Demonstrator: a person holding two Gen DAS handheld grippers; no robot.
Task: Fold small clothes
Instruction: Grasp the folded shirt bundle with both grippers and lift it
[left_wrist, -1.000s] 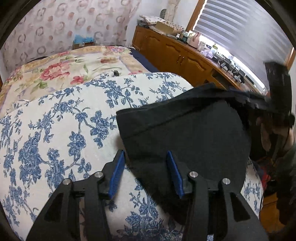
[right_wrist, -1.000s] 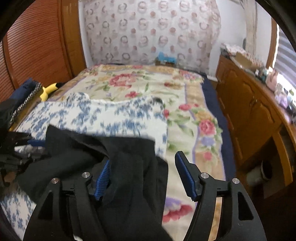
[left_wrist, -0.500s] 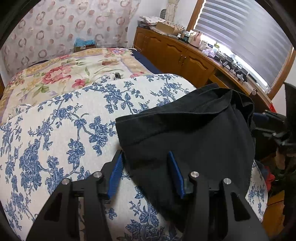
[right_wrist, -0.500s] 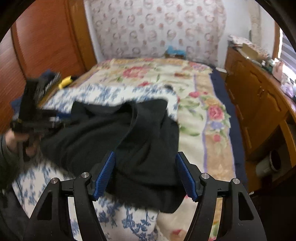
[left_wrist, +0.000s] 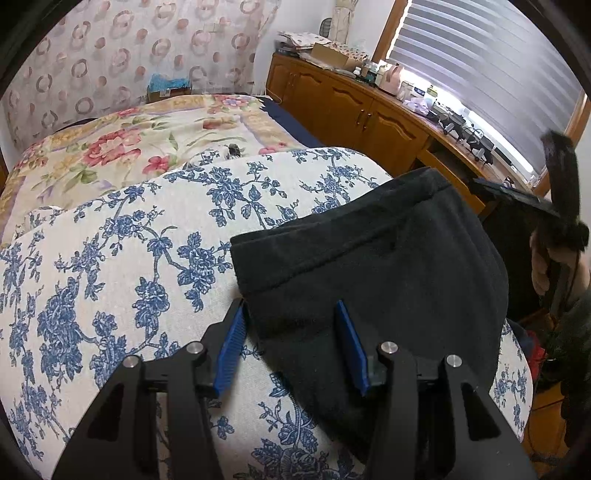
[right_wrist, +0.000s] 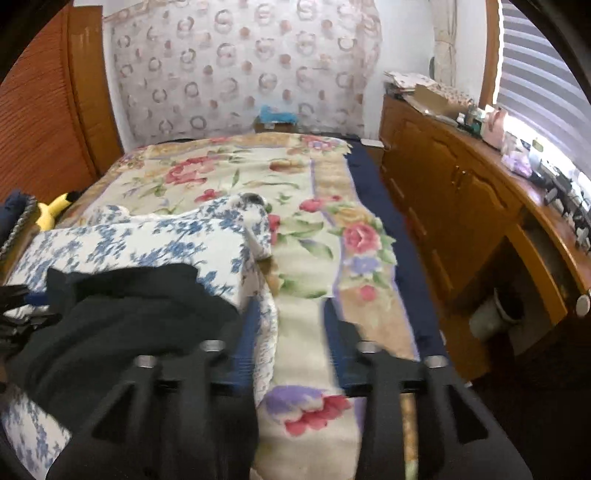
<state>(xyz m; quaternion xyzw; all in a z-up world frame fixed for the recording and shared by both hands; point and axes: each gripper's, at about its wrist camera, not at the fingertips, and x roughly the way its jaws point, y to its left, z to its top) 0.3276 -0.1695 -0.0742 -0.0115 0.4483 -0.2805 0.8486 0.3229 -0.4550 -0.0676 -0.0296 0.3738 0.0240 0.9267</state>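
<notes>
A small black garment (left_wrist: 384, 266) lies folded on a blue-flowered white cushion (left_wrist: 129, 258). My left gripper (left_wrist: 291, 343) is open, its blue pads astride the garment's near left corner, not closed on it. The right gripper appears at the far right of the left wrist view (left_wrist: 561, 206), held in a hand above the garment's right edge. In the right wrist view the right gripper (right_wrist: 291, 343) is open, blurred and empty, over the bedspread, with the garment (right_wrist: 122, 332) to its left.
The cushion sits on a bed with a floral bedspread (right_wrist: 295, 206). A wooden sideboard (right_wrist: 461, 206) cluttered with small items runs along the right under a window blind. A yellow toy (right_wrist: 51, 214) lies at the bed's left edge.
The right gripper has let go of the garment, drawn back and swung right off it. The garment has settled flat on the cushion. The left gripper has hardly moved.
</notes>
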